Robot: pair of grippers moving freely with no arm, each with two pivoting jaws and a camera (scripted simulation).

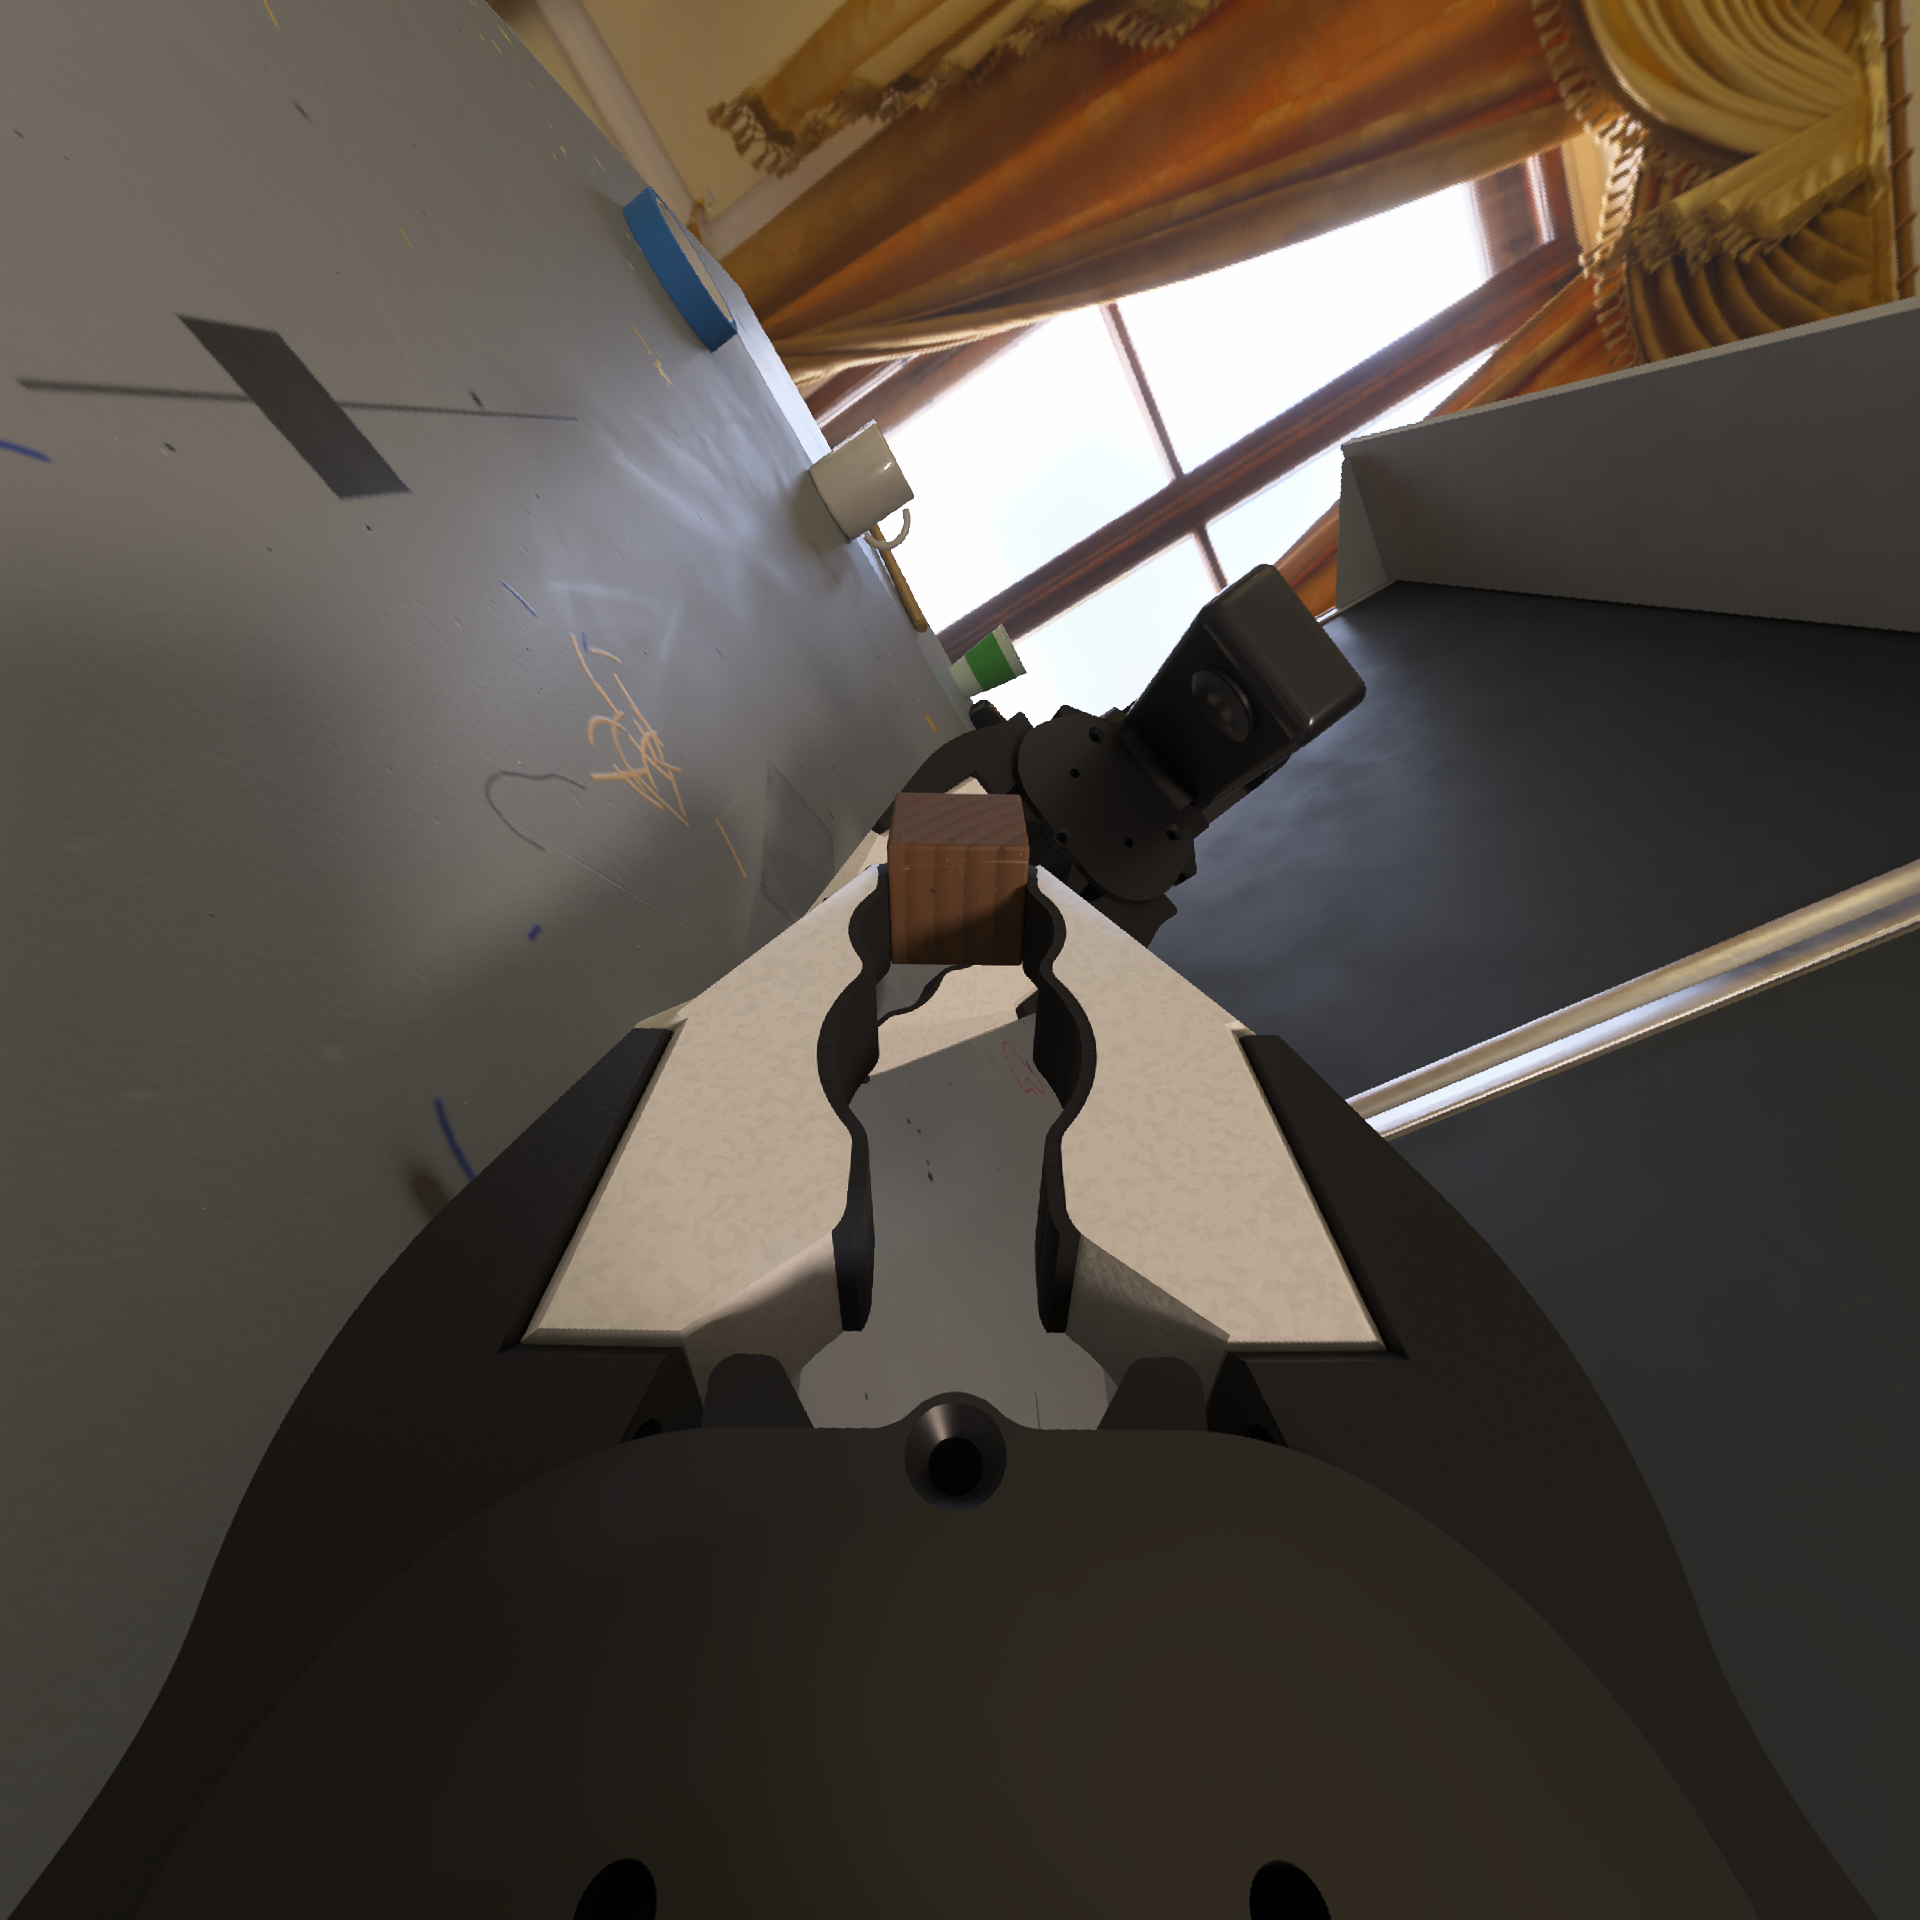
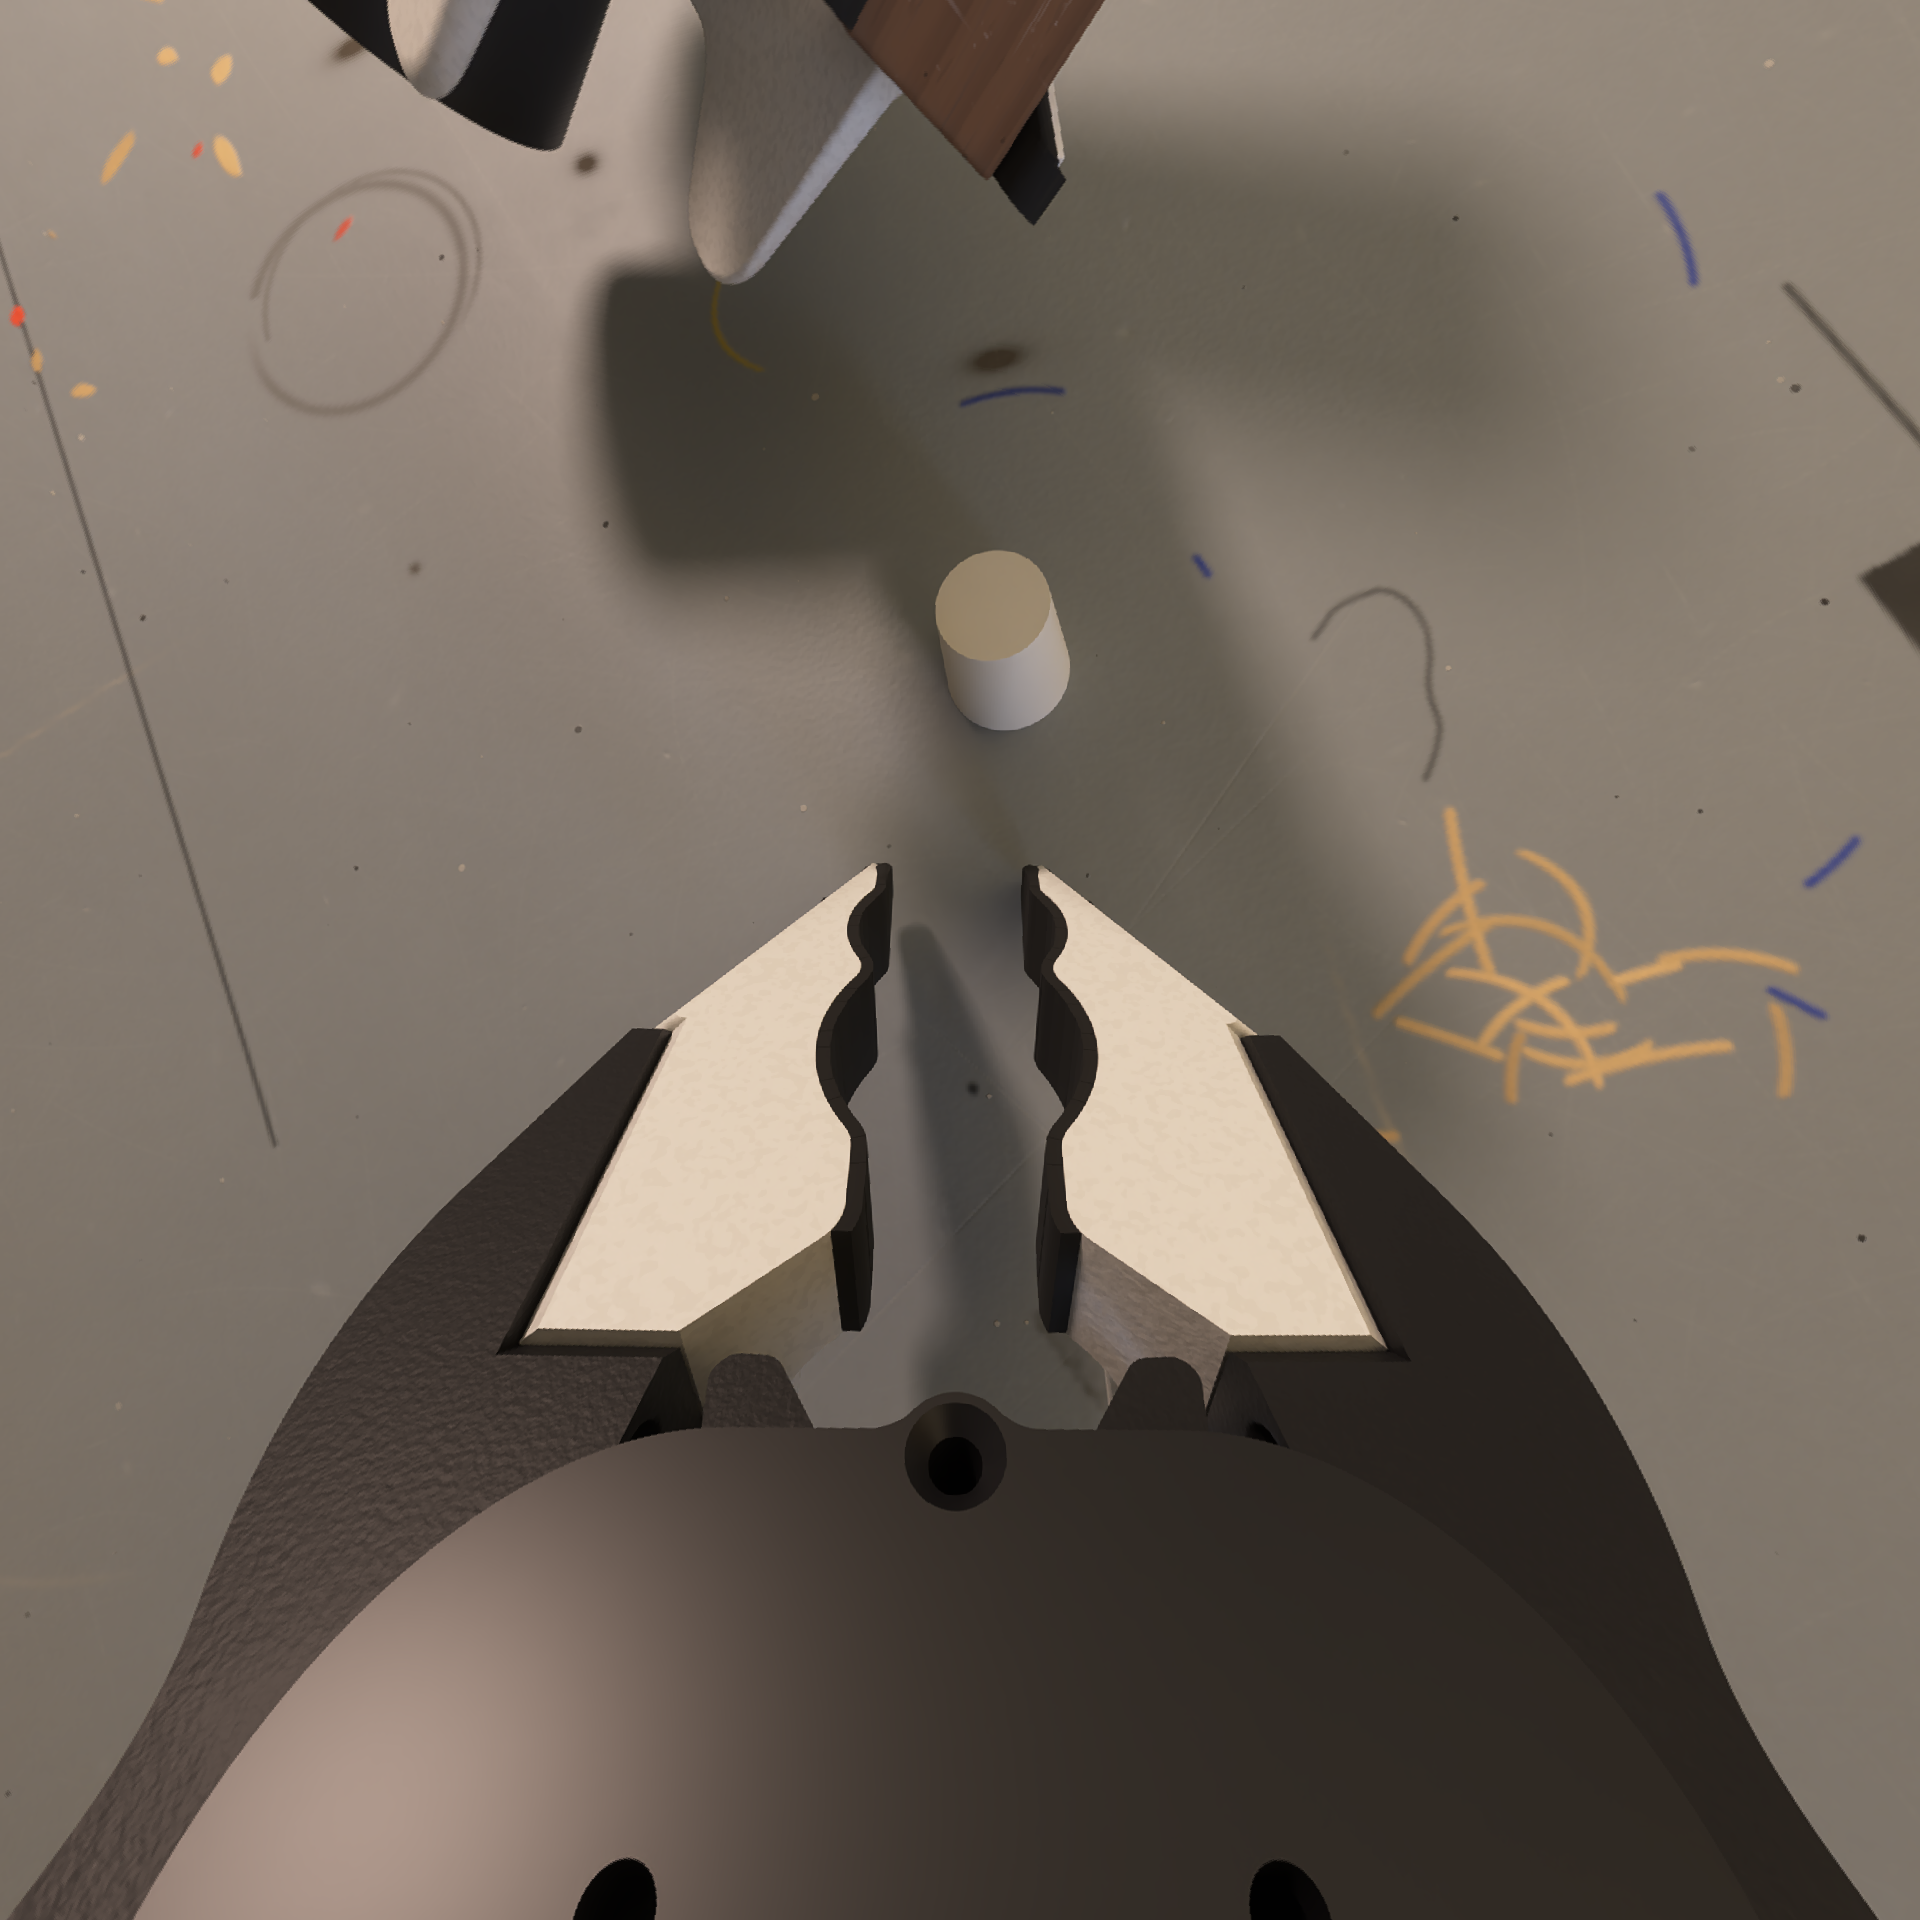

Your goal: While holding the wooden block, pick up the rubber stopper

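A pale, smooth, cylindrical rubber stopper [image 2: 1001, 639] is seen upright on the scuffed grey counter [image 2: 520, 727], just beyond the spread right claw [image 2: 956, 883]. A brown grained wooden block [image 1: 958, 894] is pinched by the left claw [image 1: 958, 920].

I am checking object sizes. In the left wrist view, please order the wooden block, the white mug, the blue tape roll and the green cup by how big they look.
1. blue tape roll
2. wooden block, close to the camera, so its real size is unsure
3. white mug
4. green cup, partly hidden by the table edge
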